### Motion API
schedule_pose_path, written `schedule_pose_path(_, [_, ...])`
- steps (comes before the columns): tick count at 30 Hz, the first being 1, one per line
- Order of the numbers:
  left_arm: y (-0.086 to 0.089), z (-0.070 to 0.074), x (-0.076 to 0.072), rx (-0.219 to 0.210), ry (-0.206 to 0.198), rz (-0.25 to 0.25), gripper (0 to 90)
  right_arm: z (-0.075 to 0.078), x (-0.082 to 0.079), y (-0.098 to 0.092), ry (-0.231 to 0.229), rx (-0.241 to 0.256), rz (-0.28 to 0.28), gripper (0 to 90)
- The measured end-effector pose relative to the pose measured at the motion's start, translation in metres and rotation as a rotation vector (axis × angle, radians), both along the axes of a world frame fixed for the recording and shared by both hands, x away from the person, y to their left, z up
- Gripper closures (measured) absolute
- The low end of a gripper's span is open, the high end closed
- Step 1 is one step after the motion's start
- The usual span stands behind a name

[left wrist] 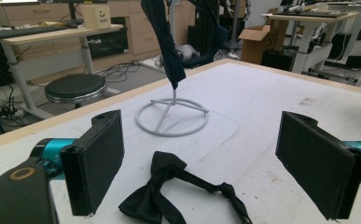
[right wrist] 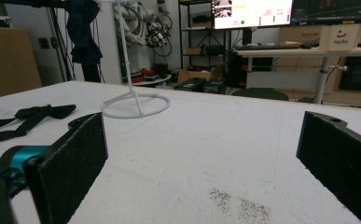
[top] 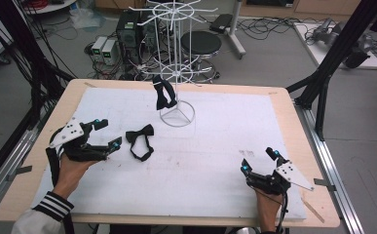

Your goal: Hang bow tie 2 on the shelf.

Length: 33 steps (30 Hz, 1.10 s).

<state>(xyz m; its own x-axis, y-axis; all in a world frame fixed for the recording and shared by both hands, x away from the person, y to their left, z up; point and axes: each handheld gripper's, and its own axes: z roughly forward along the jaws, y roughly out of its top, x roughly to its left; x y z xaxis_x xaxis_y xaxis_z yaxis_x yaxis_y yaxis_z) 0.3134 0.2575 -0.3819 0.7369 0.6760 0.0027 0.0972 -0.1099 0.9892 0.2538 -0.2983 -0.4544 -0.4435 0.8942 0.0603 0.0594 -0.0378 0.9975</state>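
Now we hold our left gripper [top: 108,134] spread wide at nine o'clock of the black bow tie [top: 140,137], lying flat, strap looped; right gripper [top: 259,160] released.

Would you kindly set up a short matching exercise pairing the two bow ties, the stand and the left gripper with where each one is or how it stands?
1. bow tie on the table
2. hanging bow tie
3. white wire stand
4. left gripper

a. upright at the table's far middle
b. open beside the flat tie
c. lying flat on the white mat
d. hung on the stand

Pairs: 1-c, 2-d, 3-a, 4-b
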Motion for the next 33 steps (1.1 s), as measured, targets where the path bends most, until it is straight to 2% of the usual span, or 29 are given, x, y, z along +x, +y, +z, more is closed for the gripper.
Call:
schedule_pose_path(14, [-0.001,0.002,0.007,0.031,0.020,-0.006,15.8,0.000,0.000,0.000,0.002,0.001,-0.001,1.0])
schedule_pose_path(16, [-0.001,0.003,0.010,0.047,0.024,-0.009,15.8,0.000,0.001,0.000,0.000,-0.001,-0.001,1.0])
schedule_pose_path(17, [-0.003,0.004,0.013,0.073,0.035,-0.014,15.8,0.000,0.000,0.000,0.006,0.001,-0.002,1.0])
schedule_pose_path(20, [-0.005,0.005,0.017,0.089,0.049,-0.016,15.4,0.000,0.000,0.000,0.006,0.001,-0.001,1.0])
schedule_pose_path(22, [-0.008,0.009,0.023,0.125,0.064,-0.021,15.0,0.000,0.000,0.000,0.006,0.000,-0.002,1.0])
schedule_pose_path(26, [-0.012,0.012,0.027,0.144,0.080,-0.035,15.0,0.000,0.000,0.000,0.005,0.000,-0.001,1.0])
schedule_pose_path(27, [-0.015,0.014,0.030,0.170,0.090,-0.047,15.0,0.000,0.000,0.000,0.004,0.000,-0.001,1.0])
schedule_pose_path(30, [-0.018,0.015,0.033,0.194,0.102,-0.059,15.0,0.000,0.000,0.000,0.004,0.000,-0.001,1.0])
schedule_pose_path(33, [-0.024,0.017,0.040,0.241,0.114,-0.076,15.0,0.000,0.000,0.000,0.005,0.002,0.000,1.0])
